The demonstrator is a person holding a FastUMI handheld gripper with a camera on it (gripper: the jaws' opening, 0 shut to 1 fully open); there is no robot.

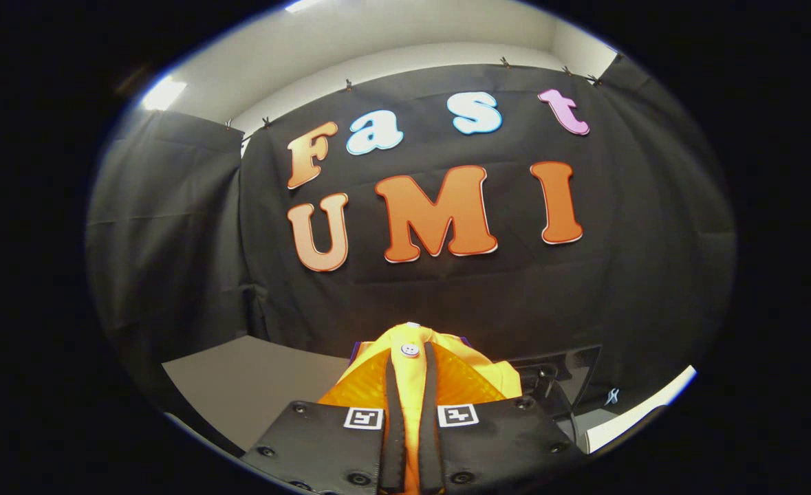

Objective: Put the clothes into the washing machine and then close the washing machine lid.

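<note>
The desk (240, 385) lies at lower left, a dark washer (563, 378) at lower right. At bottom centre, the fingers (411, 412) clamp the yellow garment (446, 368), lifted. Loading and lid closing remain, I judge.

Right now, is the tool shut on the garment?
Yes: both fingers of the tool press a fold of the yellow garment between them.
</note>
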